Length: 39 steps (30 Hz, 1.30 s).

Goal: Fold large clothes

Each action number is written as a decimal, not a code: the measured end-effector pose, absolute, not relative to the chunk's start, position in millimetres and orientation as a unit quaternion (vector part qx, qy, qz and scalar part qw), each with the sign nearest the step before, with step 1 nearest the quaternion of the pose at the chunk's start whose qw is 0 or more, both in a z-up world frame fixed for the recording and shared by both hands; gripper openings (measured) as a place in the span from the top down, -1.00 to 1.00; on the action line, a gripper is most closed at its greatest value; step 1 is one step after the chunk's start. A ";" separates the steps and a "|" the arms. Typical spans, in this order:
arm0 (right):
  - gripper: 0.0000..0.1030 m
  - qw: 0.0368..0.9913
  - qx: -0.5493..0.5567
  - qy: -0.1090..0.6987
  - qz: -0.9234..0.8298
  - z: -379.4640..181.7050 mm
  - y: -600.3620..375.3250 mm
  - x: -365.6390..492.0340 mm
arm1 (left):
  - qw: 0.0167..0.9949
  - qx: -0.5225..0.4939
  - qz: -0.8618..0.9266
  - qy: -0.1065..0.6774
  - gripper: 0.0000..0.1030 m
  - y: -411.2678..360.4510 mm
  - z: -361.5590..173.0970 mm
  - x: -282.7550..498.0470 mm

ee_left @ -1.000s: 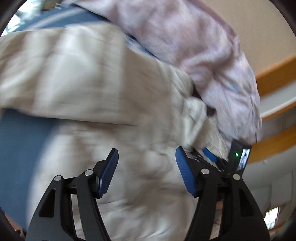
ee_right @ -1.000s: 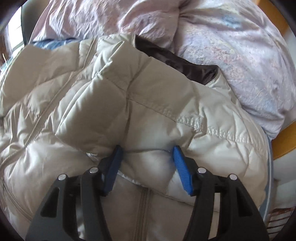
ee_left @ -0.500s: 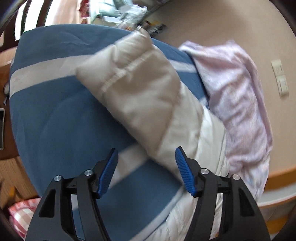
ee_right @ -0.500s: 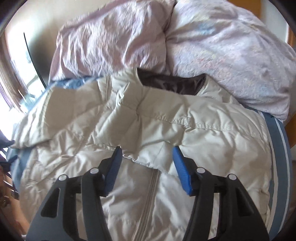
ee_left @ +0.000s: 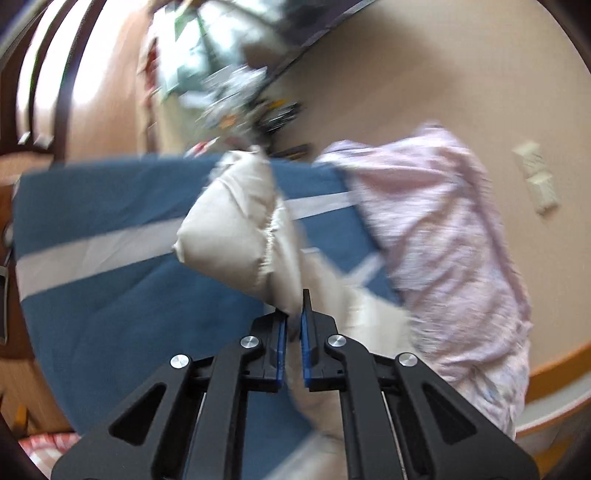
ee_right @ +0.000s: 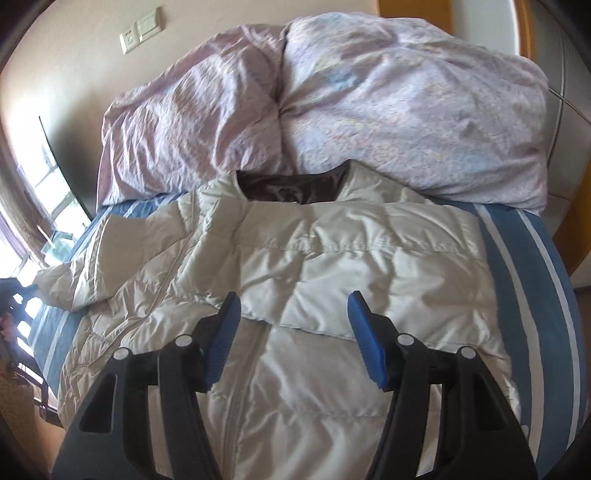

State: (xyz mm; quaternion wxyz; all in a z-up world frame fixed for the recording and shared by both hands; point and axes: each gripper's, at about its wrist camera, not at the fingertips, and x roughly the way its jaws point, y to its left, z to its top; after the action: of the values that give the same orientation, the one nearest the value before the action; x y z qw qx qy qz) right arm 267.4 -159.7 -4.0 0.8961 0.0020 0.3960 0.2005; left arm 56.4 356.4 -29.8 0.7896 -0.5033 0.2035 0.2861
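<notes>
Blue striped bedding [ee_right: 524, 258] under my jacket [ee_right: 332, 266]; left gripper [ee_left: 293, 325] pinches its sleeve [ee_left: 236, 229], right gripper [ee_right: 293, 332] spread above the zipper [ee_right: 236, 398], seen in its view only.

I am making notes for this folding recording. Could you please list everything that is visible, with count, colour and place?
puffer jacket: one, cream, brown lining, spread on the bed.
bedspread: one, blue with white stripes, under the jacket.
duvet: one, pale pink, bunched beyond the collar.
wall switches: two, white, on the beige wall.
left gripper: black, blue pads, shut on a jacket sleeve.
right gripper: black, blue pads, open above the jacket.
</notes>
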 end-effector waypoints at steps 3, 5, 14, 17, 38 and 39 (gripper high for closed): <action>-0.18 0.899 0.011 0.392 0.196 -3.0 -169.0 268.0 | 0.834 -0.465 0.234 0.183 0.90 326.3 17.5 82.4; -0.18 0.900 0.024 0.389 0.195 -2.3 -175.7 268.5 | 0.861 -0.439 0.190 0.174 0.90 298.8 44.6 100.8; -0.20 0.899 0.075 0.392 0.182 -9.5 -210.8 274.0 | 0.916 -0.336 -0.049 0.215 0.90 135.5 82.7 180.7; -0.20 0.896 0.096 0.397 0.175 -14.7 -222.8 278.4 | 0.906 -0.319 -0.101 0.260 0.90 91.9 62.2 203.6; -0.20 0.799 0.222 0.490 0.270 -53.4 -209.2 308.9 | 0.901 -0.265 -0.098 0.329 -0.86 89.8 0.3 169.1; -0.19 0.796 0.221 0.495 0.269 -56.3 -205.6 310.0 | 0.909 -0.243 -0.070 0.330 -0.86 94.6 -0.2 164.1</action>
State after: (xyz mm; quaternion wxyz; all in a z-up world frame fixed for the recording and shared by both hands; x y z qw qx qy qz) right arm 310.0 -205.6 -56.3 0.7963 0.2206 0.4948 0.2689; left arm 164.1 94.6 -0.2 0.9092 -0.2433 0.3304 -0.0701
